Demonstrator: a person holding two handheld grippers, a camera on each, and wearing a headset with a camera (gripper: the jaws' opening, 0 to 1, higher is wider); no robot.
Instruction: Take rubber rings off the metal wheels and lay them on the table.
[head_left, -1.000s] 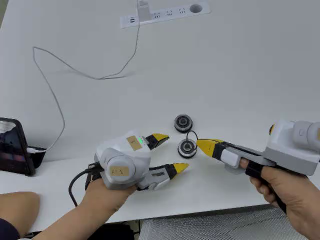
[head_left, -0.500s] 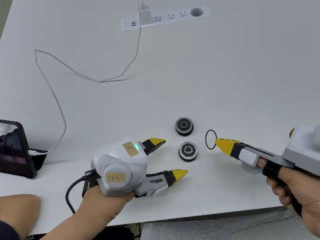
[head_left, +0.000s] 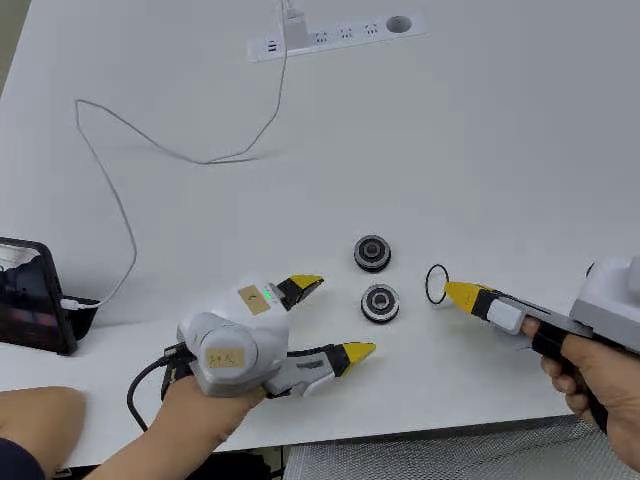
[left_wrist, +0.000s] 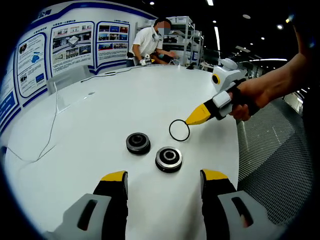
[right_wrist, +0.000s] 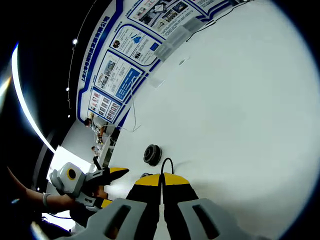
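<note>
- Where the work is laid out, the white table (head_left: 500, 150) carries every item listed below.
- My left gripper (head_left: 340, 315) sits low at the near edge of the table. Its jaws are spread wide with nothing between them. The yellow tips point toward the two wheels and stop short of both.
- My right gripper (head_left: 452, 292) comes in from the right. Its jaws are clenched together on one edge of the rubber ring (head_left: 427, 284); my right gripper view shows the loop rising from the closed yellow tips.
- A white cable (head_left: 130, 140) runs in a loose loop from the power strip (head_left: 335, 32) at the far edge of the table toward the phone (head_left: 28, 295) at the left edge.
- The far wheel (head_left: 371, 253) lies flat on the table, untouched by either gripper. Its rim is dark all round.
- The near wheel (head_left: 380, 302) lies flat just beside the far wheel, with a gap between them. My left gripper view shows a bright metal rim on it. It sits between my left jaws' tips and my right jaws' tips.
- The rubber ring is a thin black loop, off both wheels. It is near the right side of the near wheel but apart from it. I cannot tell whether its free edge touches the table.
</note>
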